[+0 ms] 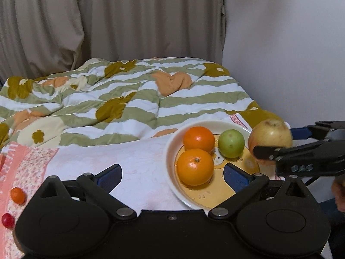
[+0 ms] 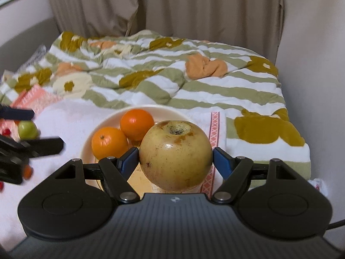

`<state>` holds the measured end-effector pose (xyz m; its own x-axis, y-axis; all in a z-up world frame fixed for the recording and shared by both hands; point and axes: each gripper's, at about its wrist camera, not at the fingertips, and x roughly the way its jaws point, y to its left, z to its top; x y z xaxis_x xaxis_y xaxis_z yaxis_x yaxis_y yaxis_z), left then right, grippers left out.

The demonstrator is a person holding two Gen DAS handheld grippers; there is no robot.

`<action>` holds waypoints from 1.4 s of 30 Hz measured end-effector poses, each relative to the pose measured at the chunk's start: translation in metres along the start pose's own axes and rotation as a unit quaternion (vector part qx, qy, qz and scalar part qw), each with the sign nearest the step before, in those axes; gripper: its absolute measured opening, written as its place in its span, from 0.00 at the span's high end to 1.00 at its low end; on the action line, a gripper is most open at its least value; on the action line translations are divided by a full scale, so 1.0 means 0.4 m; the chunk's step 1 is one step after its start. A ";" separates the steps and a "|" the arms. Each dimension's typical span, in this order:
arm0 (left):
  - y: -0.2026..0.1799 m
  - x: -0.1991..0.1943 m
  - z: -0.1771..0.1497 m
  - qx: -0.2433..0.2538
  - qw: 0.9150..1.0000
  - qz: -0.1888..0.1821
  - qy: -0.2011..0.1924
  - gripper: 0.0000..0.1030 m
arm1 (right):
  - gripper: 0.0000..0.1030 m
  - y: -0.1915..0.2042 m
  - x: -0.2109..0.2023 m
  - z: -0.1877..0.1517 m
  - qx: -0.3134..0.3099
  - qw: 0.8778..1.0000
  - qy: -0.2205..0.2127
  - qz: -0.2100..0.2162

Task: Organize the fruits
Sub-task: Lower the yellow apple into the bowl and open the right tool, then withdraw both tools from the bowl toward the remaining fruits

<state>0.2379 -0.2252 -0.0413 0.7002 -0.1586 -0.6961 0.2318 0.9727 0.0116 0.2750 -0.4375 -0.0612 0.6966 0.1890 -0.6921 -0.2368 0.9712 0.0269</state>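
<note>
A white plate (image 1: 170, 151) with a yellow middle holds two oranges (image 1: 195, 166) and a green fruit (image 1: 231, 143). My left gripper (image 1: 172, 170) stands open just in front of the plate, with nothing between its fingers. From the right, my right gripper (image 1: 280, 142) is shut on a large yellow apple (image 1: 269, 136) and holds it over the plate's right rim. In the right wrist view the apple (image 2: 175, 154) sits between the blue pads of the right gripper (image 2: 175, 155), above the plate (image 2: 86, 144). The left gripper (image 2: 32, 129) is blurred at the left edge.
A small orange fruit (image 1: 17, 195) and a red one (image 1: 7, 220) lie on the pink cloth at the left. A blurred green fruit (image 2: 27, 130) shows beyond the left gripper's fingers. A rumpled striped quilt (image 1: 129, 99) lies behind the plate. Curtains and a wall stand beyond.
</note>
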 end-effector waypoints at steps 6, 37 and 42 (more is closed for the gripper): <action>0.024 -0.002 -0.025 -0.011 1.000 0.014 0.010 0.01 | 0.12 0.034 0.051 -0.026 -0.011 1.000 0.018 0.015; -0.022 -0.117 -0.064 -0.026 0.998 0.050 -0.016 0.01 | 0.00 0.010 -0.064 -0.033 -0.015 0.999 -0.044 0.012; -0.043 -0.192 -0.070 -0.035 0.997 0.058 -0.037 0.00 | 0.00 0.007 -0.139 -0.028 -0.016 0.998 -0.049 0.019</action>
<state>0.1612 -0.2251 -0.0083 0.7680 -0.0535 -0.6382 0.1007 0.9942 0.0379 0.2280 -0.4471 -0.0307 0.7497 0.2402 -0.6167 -0.2848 0.9582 0.0270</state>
